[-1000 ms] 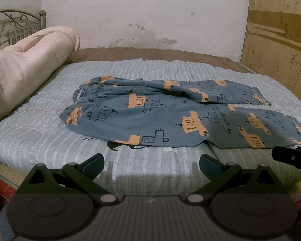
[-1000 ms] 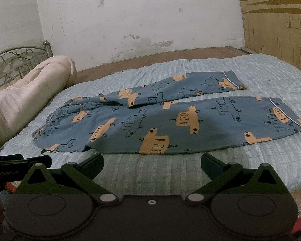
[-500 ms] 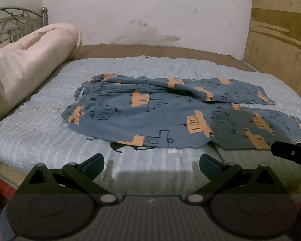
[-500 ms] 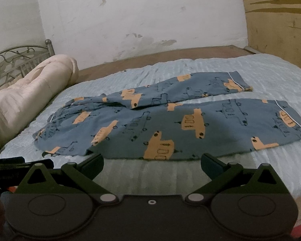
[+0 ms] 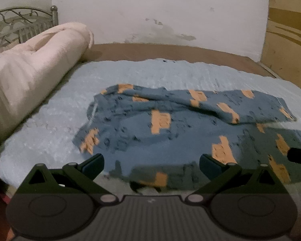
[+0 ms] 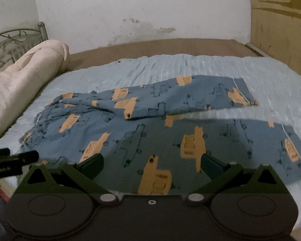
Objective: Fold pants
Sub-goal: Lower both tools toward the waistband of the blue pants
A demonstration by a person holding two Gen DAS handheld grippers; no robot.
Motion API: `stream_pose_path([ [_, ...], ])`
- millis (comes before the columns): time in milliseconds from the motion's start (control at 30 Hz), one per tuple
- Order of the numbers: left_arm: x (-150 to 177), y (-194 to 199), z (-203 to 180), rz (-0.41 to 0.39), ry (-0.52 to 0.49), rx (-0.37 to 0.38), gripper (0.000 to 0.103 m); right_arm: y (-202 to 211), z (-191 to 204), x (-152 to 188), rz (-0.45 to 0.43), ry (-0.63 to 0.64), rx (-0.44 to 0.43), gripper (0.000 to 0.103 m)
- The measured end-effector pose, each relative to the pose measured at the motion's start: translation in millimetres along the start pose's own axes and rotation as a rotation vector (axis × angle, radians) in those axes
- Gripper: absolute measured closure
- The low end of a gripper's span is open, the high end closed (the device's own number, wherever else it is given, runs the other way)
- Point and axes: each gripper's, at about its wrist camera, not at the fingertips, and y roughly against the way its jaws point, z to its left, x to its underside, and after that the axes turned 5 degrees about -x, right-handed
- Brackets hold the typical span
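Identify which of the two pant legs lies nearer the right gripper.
The near leg, spread flat just ahead of the right gripper. The far leg lies behind it, toward the wall.

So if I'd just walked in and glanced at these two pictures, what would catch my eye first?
Most likely the blue pants with orange car prints, spread across the pale blue bedspread, legs running to the right and not yet folded. Next, the rolled pink quilt along the left edge of the bed. Low in each view, the left gripper and right gripper hang open at the pants' near edge.
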Motion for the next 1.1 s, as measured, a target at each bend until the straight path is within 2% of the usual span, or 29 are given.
stream_pose_path([
  [333, -32, -20, 10, -0.015, 0.01, -0.054, 0.0, -18, -6, -19, 0.003, 0.01, 0.009, 0.001],
  [667, -61, -56, 13, 0.018, -0.02, -0.129, 0.0, -48, -18, -44, -0.019, 0.017, -0.007, 0.001],
  [1100, -95, -101, 30, 0.015, -0.011, -0.169, 0.0, -94, -23, -89, -0.129, 0.223, -0.074, 0.001],
])
